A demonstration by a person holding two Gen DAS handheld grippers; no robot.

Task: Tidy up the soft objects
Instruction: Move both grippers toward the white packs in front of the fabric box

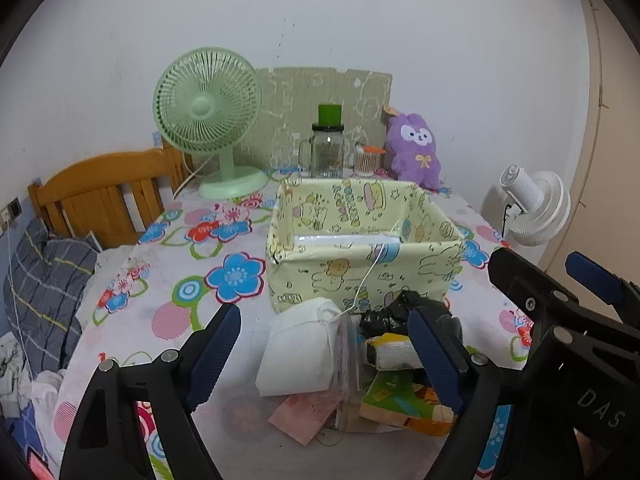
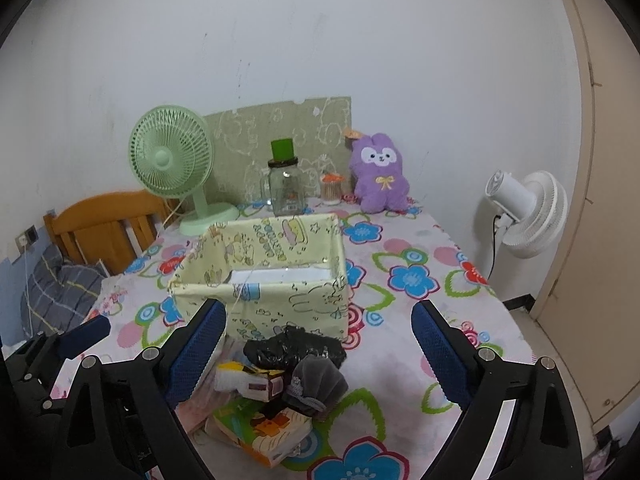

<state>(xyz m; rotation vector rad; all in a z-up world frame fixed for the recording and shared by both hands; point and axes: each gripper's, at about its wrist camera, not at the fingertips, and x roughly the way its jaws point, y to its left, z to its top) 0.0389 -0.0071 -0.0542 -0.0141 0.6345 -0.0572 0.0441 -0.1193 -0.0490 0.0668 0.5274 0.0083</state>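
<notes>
Both tongs point forward and slope down toward a small heap of soft things on the flowered bench (image 2: pixel 420 248), side by side, the left one to the left of the right.

The left tongs (image 1: pixel 324 356) are spread wide, with nothing pinched. Between their blue pads sit a white pouch (image 1: pixel 298 350) with a thin string trailing up toward the box, a clear packet (image 1: pixel 346 354) just beside it, and a pink packet (image 1: pixel 308 414) lying flat below. The right-hand pad stands in front of the black bag (image 1: pixel 386 314) and a white-and-yellow packet (image 1: pixel 390 354); I cannot tell whether it touches them. The right tongs show at that view's right edge, well above the bench.

The right tongs (image 2: pixel 318 354) are also spread wide and hold nothing. In their gap lie the black bag (image 2: pixel 294 348), a grey cloth (image 2: pixel 316 382) bunched beside it, the white-and-yellow packet (image 2: pixel 244 380), and a green-and-orange pack (image 2: pixel 264 432) underneath. The left-hand pad is close to the heap's left side; the right-hand pad stands well apart from it over bare cloth. The left tongs appear low at this view's left edge.

Just behind the heap stands the pale yellow fabric box (image 2: pixel 280 304), open at the top, with something white lying flat inside. Farther back against the wall are a green fan (image 2: pixel 172 160), a glass jar (image 2: pixel 286 188) with a green cap, and a purple plush (image 2: pixel 380 176). A white fan (image 2: pixel 528 212) stands off the bench to the right.
</notes>
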